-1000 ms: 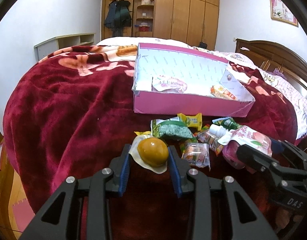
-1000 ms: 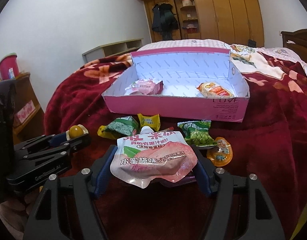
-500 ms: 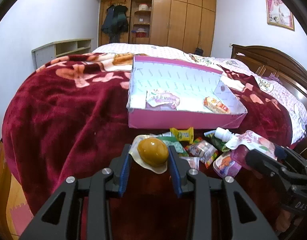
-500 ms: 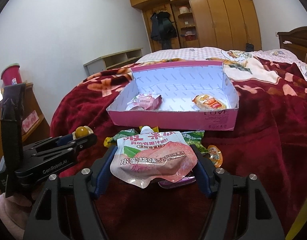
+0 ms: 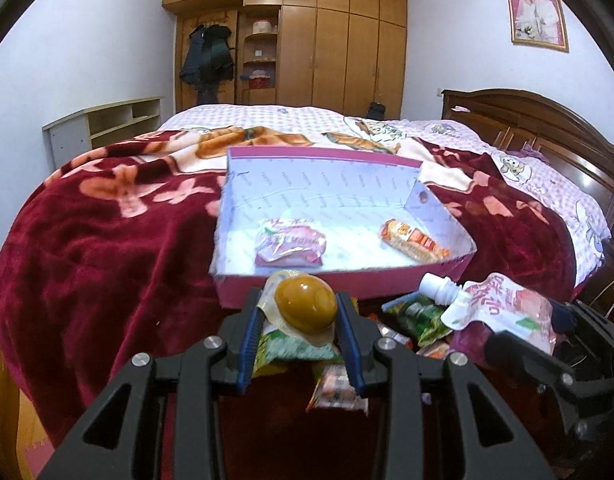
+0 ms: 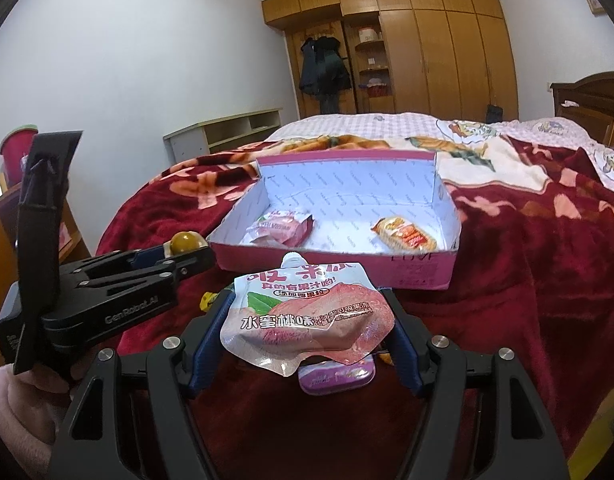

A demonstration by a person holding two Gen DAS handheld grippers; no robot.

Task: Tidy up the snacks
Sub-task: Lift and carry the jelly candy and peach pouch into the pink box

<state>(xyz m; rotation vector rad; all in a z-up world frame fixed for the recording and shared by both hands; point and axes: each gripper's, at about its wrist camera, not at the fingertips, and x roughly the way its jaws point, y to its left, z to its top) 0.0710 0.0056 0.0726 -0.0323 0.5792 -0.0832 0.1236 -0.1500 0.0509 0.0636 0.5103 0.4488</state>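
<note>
Fingers of the left gripper (image 5: 301,306) are pinching a brown jelly cup (image 5: 305,305); the right gripper (image 6: 305,320) is clamping a pink drink pouch (image 6: 307,316). Both are hanging just in front of the pink box (image 6: 407,268), which is holding a pink packet (image 6: 281,228) and an orange packet (image 6: 405,234).

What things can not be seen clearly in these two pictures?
- Loose snacks on the blanket, left wrist view: the left gripper and its egg-shaped snack cover them.
- Purple tin, right wrist view: the peach jelly pouch in the right gripper hides most of it.
- Box lettering: too small.
</note>
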